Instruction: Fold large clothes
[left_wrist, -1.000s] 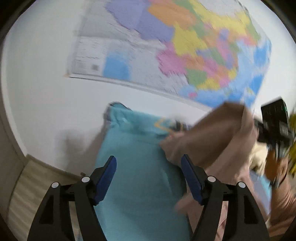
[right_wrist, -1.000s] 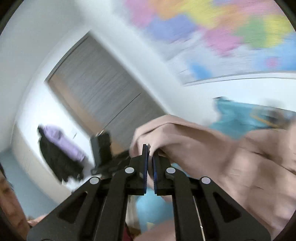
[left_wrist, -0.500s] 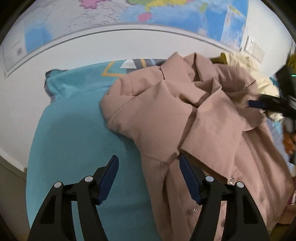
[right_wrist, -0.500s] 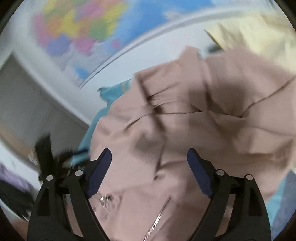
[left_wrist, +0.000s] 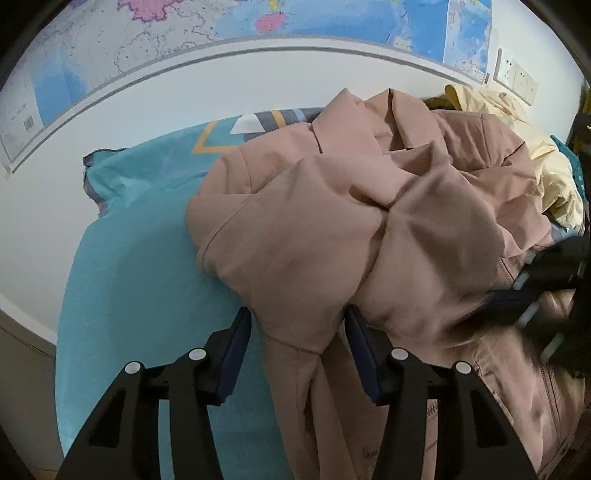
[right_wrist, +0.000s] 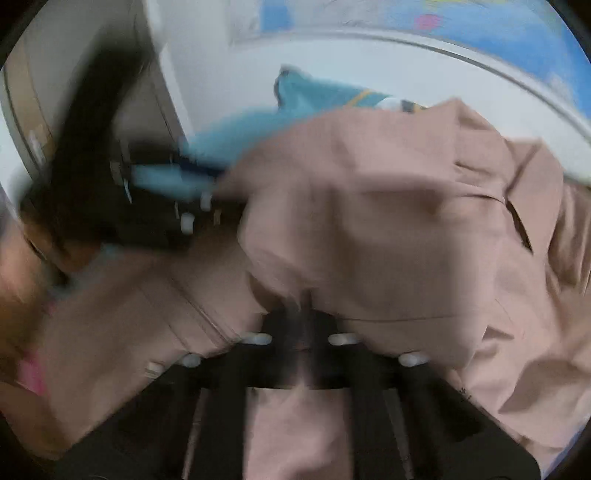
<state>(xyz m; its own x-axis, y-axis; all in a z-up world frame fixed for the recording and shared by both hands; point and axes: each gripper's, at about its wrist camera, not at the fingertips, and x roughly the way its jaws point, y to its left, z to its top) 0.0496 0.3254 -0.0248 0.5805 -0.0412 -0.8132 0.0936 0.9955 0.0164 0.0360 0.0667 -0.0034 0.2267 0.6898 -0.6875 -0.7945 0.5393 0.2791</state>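
The left hand-held gripper stands spread around a fold of the pink jacket on the teal sheet; the right hand-held gripper appears clamped on the jacket, though blurred

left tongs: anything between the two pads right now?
Yes. A bunched fold of the pink jacket sits between the open left tongs' pads, left wrist view.
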